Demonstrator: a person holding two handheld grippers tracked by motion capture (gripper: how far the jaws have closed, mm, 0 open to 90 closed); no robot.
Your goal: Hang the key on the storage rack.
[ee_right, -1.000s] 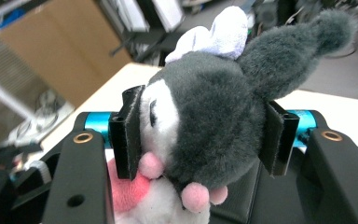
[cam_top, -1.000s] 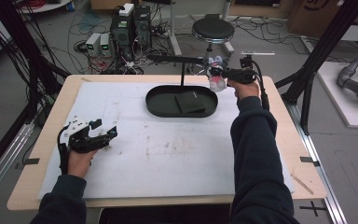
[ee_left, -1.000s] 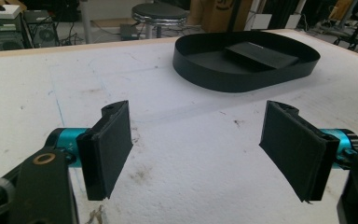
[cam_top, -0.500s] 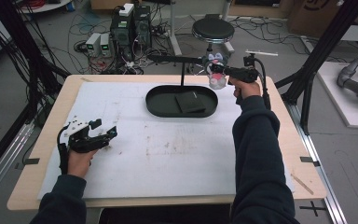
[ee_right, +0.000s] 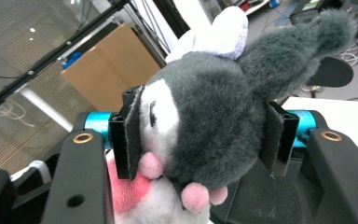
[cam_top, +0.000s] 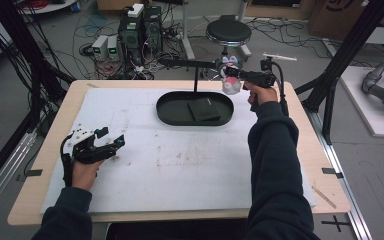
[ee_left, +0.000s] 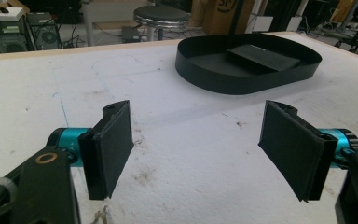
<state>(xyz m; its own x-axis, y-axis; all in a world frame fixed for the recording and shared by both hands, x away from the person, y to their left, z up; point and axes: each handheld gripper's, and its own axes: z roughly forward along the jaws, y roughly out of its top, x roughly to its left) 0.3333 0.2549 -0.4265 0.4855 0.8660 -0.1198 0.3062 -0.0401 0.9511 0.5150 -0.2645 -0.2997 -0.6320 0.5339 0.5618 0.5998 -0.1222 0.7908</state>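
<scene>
A small plush toy with a grey head, white face and pink parts is squeezed between the jaws of my right gripper. In the high view that gripper holds the plush toy in the air above the right end of a black oval tray. The tray stands at the back middle of the table and holds a flat black block. My left gripper rests low over the table's left side, open, its jaws wide apart in the left gripper view with nothing between them.
A white sheet covers the wooden table. A black stand with a horizontal arm rises behind the tray. The tray lies ahead of the left gripper. Beyond the table are a stool, computers and cables.
The right gripper has lifted the plush toy a little higher and farther back over the tray's right end. The left gripper has stayed put.
</scene>
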